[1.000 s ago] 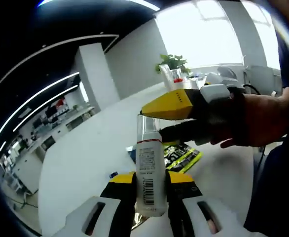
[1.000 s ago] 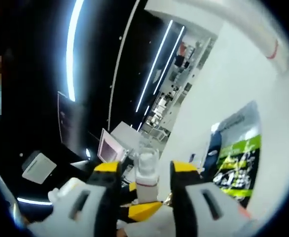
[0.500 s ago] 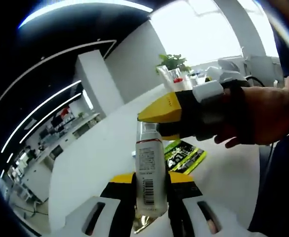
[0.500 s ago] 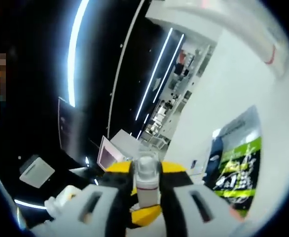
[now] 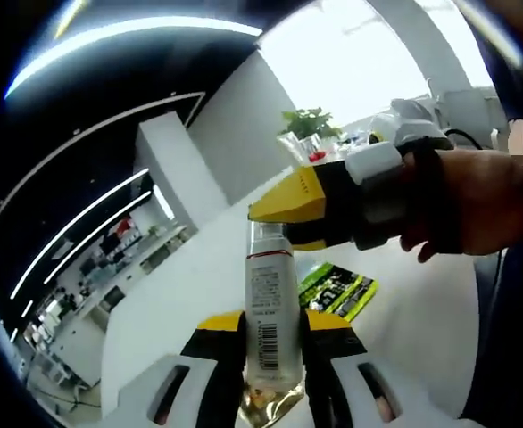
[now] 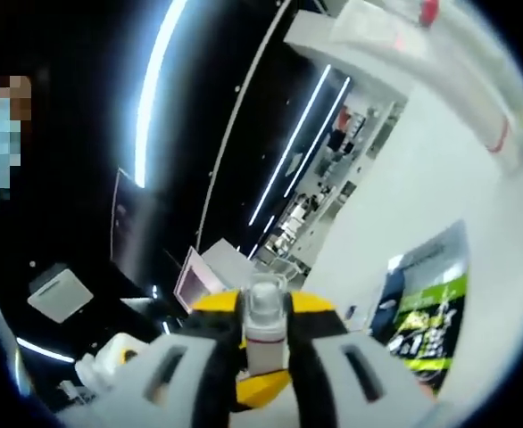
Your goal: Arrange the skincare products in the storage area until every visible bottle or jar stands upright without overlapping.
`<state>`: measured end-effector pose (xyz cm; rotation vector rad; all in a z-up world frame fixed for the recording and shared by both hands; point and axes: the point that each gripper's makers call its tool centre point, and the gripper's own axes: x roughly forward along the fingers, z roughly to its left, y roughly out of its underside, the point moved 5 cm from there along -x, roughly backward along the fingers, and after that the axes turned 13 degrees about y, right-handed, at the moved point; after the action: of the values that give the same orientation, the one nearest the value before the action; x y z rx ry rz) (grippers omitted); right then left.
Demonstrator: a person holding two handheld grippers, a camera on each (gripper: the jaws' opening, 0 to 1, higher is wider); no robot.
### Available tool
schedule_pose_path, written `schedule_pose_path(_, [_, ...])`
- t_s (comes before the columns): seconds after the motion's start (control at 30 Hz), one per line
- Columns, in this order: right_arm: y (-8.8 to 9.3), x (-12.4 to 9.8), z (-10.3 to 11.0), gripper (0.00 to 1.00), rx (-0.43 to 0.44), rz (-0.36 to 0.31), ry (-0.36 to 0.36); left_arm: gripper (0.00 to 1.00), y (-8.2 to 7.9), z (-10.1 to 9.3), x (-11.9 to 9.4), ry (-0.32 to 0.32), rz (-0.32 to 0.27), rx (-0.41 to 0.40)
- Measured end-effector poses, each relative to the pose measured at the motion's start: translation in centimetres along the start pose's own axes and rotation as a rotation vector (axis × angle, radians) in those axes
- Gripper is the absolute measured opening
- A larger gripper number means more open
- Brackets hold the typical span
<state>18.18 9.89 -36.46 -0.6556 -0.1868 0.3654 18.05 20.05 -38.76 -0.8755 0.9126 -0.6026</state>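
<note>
A: Clear plastic bottle is held aloft above the white table, its body clamped by the left gripper with the barcode label facing the lens.

B: And the cap end is pinched by the right gripper, both jaws closed tight on the neck. From the left gripper view, that right gripper's yellow tips are seen at the bottle's top.

A: So 2 grips on 1 bottle. A handover, or a cap being worked, is judged to be in hand.

B: Next, 1 grip must be released, then the bottle set upright beside the green packet without overlap.
</note>
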Motion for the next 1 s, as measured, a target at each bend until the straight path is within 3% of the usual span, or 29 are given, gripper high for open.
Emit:
schedule_pose_path(0.23, [-0.1, 0.0, -0.7, 0.18, 0.000, 0.000, 0.016, 0.27, 0.3, 0.3, -0.2, 0.044, -0.089, -0.127])
schedule_pose_path(0.4, [-0.3, 0.1, -1.2, 0.18, -0.007, 0.003, 0.027, 0.42, 1.0, 0.2, -0.1, 0.052, -0.089, -0.145])
schedule_pose_path(0.77, [-1.2, -0.4, -2.3, 0.18, -0.043, -0.001, 0.065, 0.52, 1.4, -0.3, 0.7, 0.108, -0.096, -0.194])
schedule_pose_path(0.83, [-1.5, -0.6, -2.4, 0.18, -0.047, -0.006, 0.074, 0.60, 1.5, -0.3, 0.9, 0.111, -0.095, -0.201])
schedule_pose_path(0.9, [-1.9, -0.9, -2.7, 0.18, -0.063, -0.016, 0.087, 0.78, 1.9, -0.2, 1.2, 0.098, -0.085, -0.219])
schedule_pose_path(1.0, [-2.7, -1.5, -3.3, 0.18, -0.098, -0.031, 0.108, 0.81, 2.4, -0.4, 1.3, 0.113, -0.082, -0.255])
